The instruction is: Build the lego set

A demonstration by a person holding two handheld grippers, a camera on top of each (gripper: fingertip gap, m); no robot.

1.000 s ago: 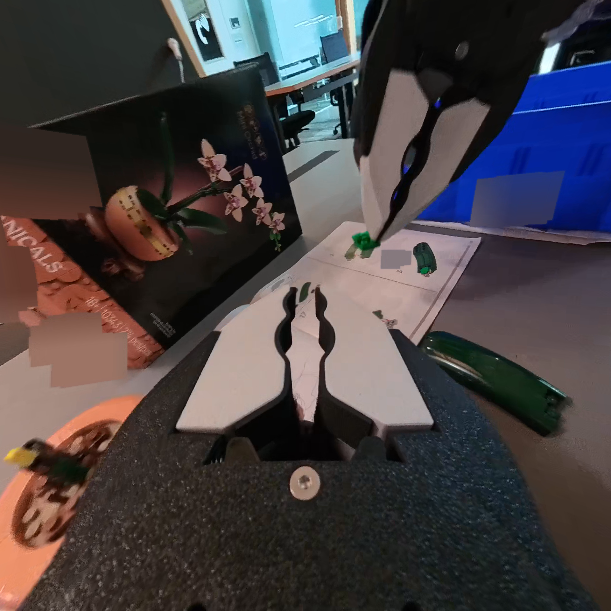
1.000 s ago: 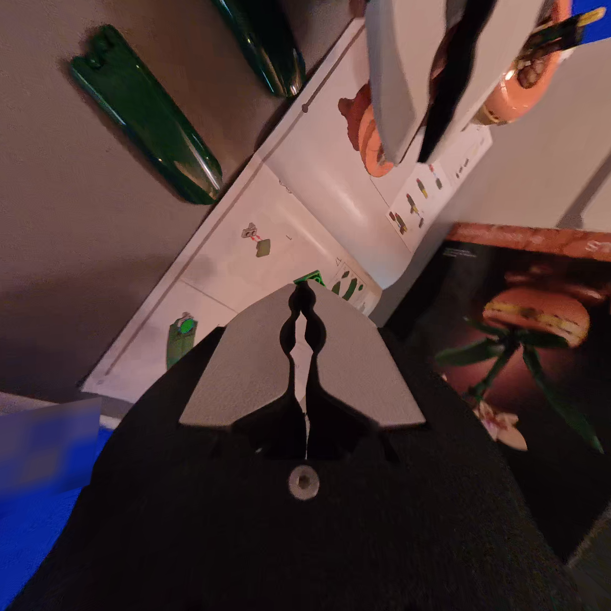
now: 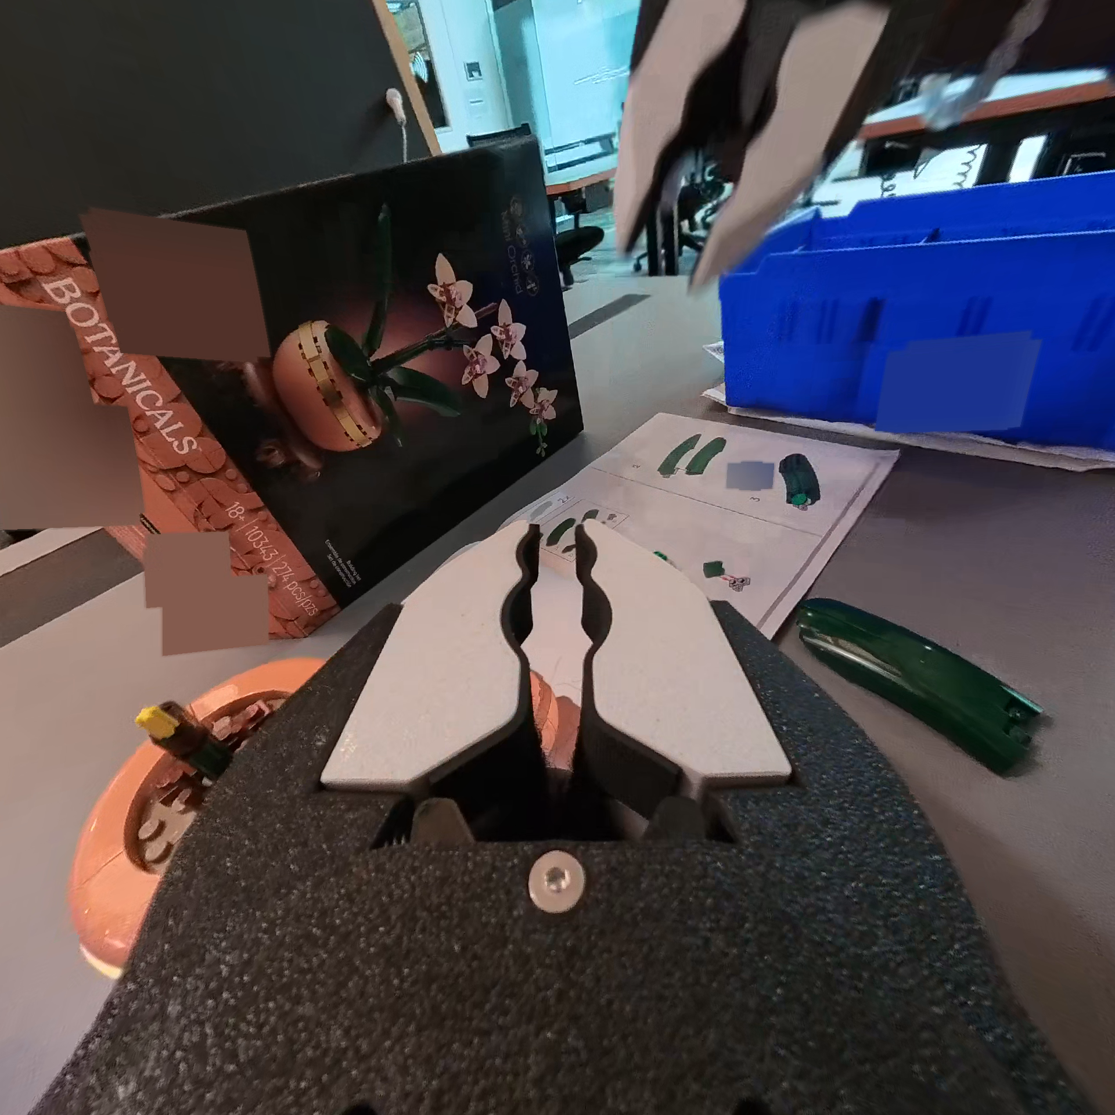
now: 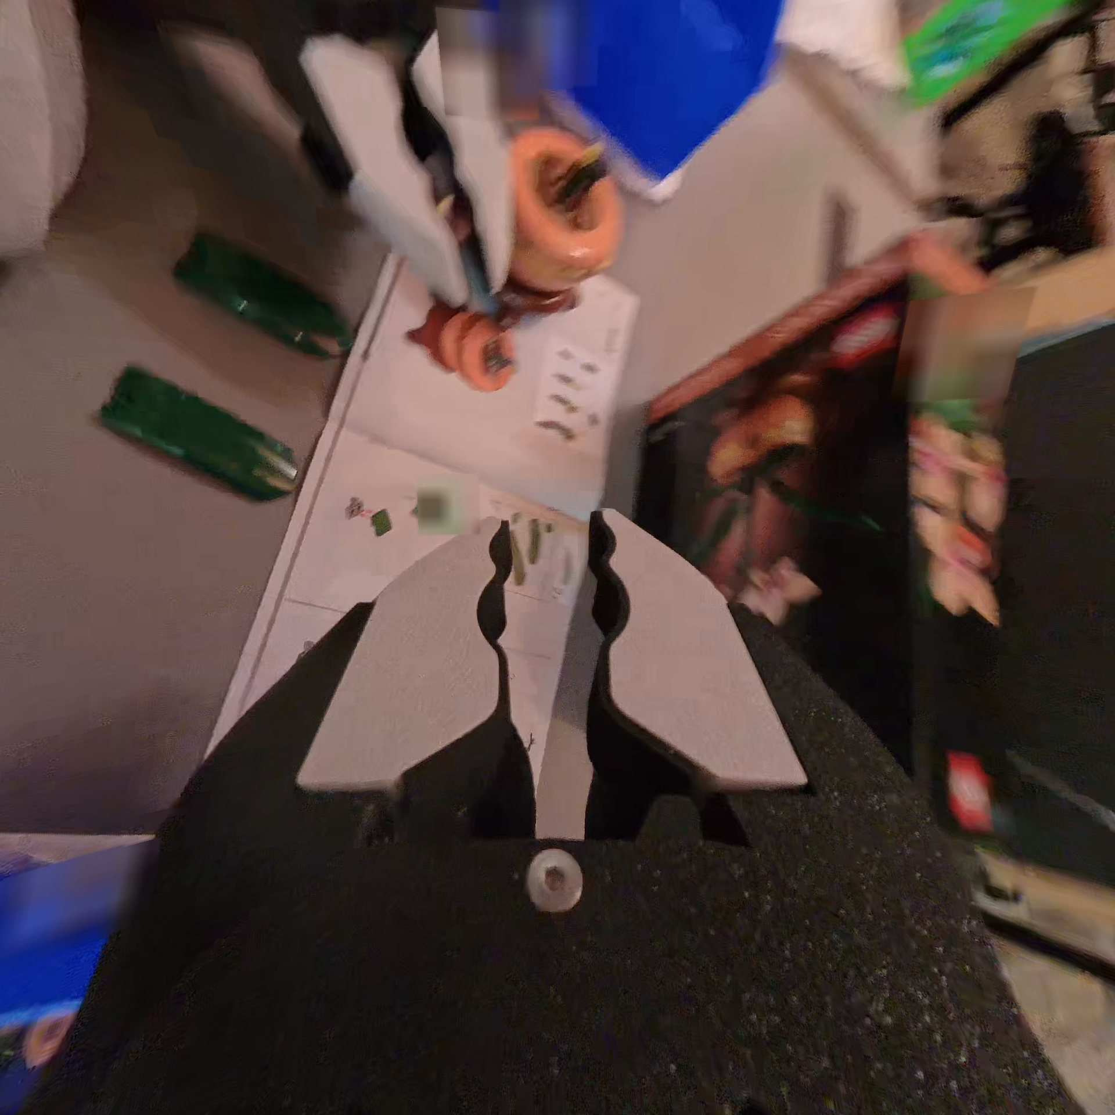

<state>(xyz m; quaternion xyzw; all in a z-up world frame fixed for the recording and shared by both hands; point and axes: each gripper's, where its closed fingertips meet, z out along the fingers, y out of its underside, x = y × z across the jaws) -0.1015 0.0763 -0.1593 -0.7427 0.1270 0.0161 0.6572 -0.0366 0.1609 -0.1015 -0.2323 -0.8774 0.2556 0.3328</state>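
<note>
Grey tabletop [image 3: 995, 543]: two glossy dark-green plastic lego leaves [image 4: 196, 434] are laid beside an instruction sheet [image 3: 754, 513]. Both the left gripper [image 3: 555, 531] and right gripper [image 4: 546, 522] are held parted, empty. Leaves are judged light, stiff, slippery; best pinched mid-length.

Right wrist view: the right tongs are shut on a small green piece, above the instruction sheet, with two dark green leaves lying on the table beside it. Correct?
Not quite. The right tongs are open and hold nothing, as the right wrist view shows. The rest stands: they hang above the instruction sheet, and two dark green leaves lie on the table beside it.
</note>
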